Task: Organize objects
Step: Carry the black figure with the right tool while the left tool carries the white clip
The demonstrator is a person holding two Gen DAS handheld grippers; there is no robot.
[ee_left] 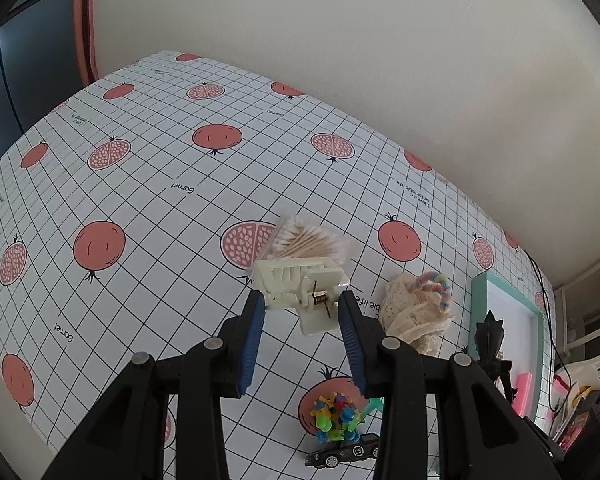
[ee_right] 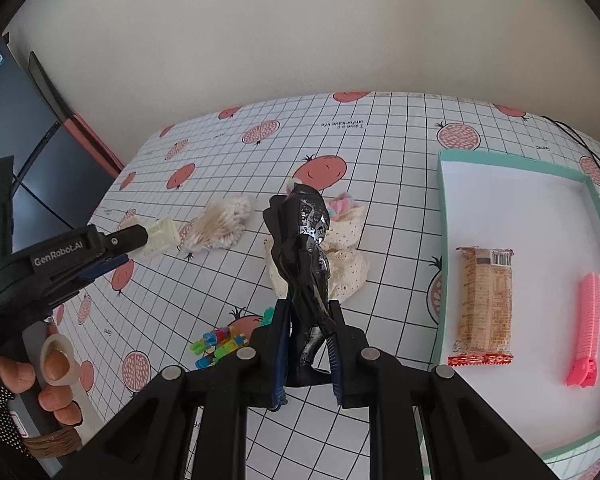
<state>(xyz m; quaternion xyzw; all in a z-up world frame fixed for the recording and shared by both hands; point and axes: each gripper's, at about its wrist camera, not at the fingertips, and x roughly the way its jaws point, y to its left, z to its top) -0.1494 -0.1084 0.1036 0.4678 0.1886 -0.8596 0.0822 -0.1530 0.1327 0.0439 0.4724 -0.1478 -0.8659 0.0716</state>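
On the left wrist view, a cream hair clip (ee_left: 300,284) is seen pinched between the blue pads of the left gripper (ee_left: 302,312), the jaws part-way closed on its two sides. It is held above the counter (ee_left: 140,208), which is covered with a gridded cloth printed with pomegranates. Just behind the clip, a clear bag of cotton swabs (ee_left: 308,238) is lying on the cloth. To the right, a cream lace cloth (ee_left: 412,312) is bunched up, with a pastel hair tie (ee_left: 438,284) resting on it. Near the lower edge, a cluster of coloured plastic pieces (ee_left: 336,416) is set beside a black toy car (ee_left: 344,452). A teal-rimmed tray (ee_left: 478,300) is visible at the right, and a dark figure is seen in front of it.

From the right wrist view, a black figurine (ee_right: 304,248) is gripped at its lower end by the right gripper (ee_right: 308,344), the jaws nearly closed on it, and it is held upright clear of the cloth. Behind it the lace cloth and hair tie are partly hidden. Inside the tray (ee_right: 596,208), a wrapped snack bar (ee_right: 486,304) and a pink comb-like piece (ee_right: 586,328) are laid side by side, apart from each other. At the left, the left gripper is seen with the clip, and a hand (ee_right: 40,384) is wrapped round its handle.
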